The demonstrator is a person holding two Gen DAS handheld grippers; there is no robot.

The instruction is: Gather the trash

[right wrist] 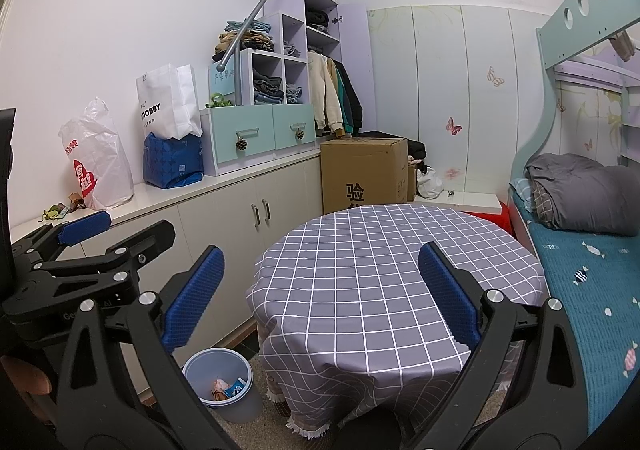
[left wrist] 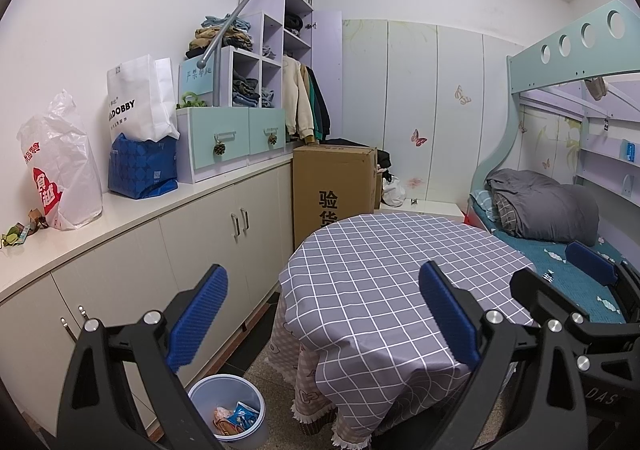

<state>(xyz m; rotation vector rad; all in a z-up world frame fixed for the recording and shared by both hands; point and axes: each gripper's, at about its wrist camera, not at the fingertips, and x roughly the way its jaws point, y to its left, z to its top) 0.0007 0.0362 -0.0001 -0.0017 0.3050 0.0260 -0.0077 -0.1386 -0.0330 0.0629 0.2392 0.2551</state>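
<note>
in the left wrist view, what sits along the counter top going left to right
white plastic bag → blue bag with the white paper bag standing in it → teal drawers → cardboard box past the counter end

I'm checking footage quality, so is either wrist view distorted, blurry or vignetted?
Left wrist view: sharp, evenly lit, fisheye bends the white countertop, dark corners. Right wrist view: same bending on the teal bunk bed frame, corners dark, no glare.
</note>
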